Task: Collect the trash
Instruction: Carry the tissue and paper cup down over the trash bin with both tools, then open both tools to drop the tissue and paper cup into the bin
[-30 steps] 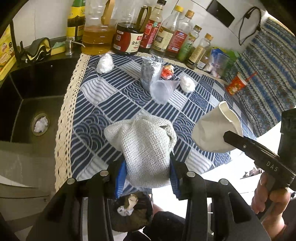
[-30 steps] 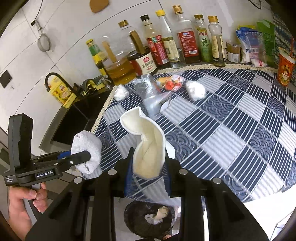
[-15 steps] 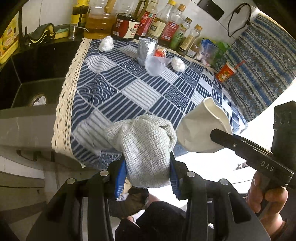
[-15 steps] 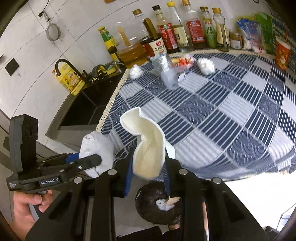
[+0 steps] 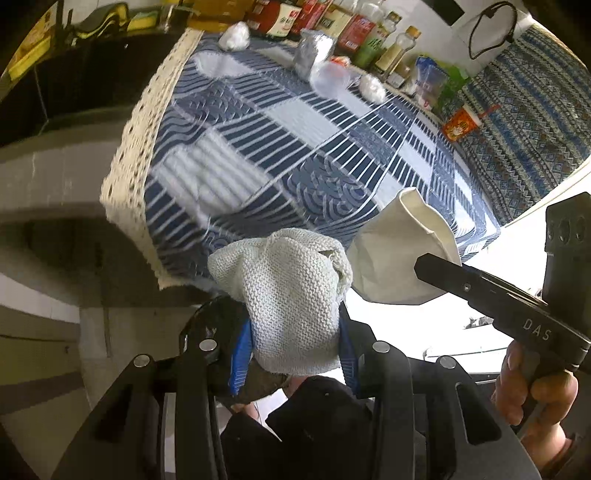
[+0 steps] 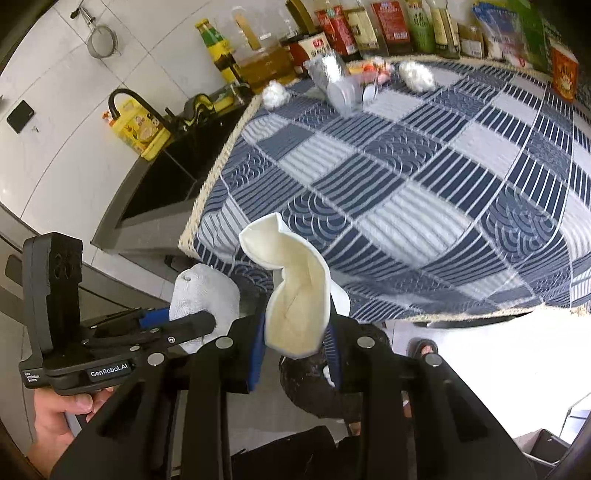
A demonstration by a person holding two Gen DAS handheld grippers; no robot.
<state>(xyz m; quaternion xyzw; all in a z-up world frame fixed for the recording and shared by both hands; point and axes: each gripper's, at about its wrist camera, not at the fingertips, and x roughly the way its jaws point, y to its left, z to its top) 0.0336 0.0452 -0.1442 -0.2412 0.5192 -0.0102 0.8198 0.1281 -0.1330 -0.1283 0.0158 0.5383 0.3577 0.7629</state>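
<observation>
Two bits of trash are off the counter and mid-carry. The crumpled white cloth wad (image 5: 291,306) is pinched in the left gripper (image 5: 295,350), blue pads tight on both sides. The squashed paper cup (image 6: 295,295) is clamped flat in the right gripper (image 6: 295,343), jaws about as closed as they go. Both hang past the counter's front edge, side by side, nearly touching in the left wrist view.

Right under them, low down, there's a dark bin bag (image 6: 314,384) w/ some scraps already inside; its mouth sits just below the cup and partly behind the left gripper's fingers. So the step, as I read it: carry to the bin, drop not yet done.

Next move prob. needs both loads centred over the bag mouth, then jaws let go. The cloth is bulky and could snag on the pads; the cup is light and may drift.

More trash left on the blue patterned tablecloth (image 6: 424,177), far side near the bottles (image 6: 388,26): two white paper balls (image 5: 234,35), a silver foil packet (image 5: 312,55), a clear plastic cup (image 6: 345,94).
</observation>
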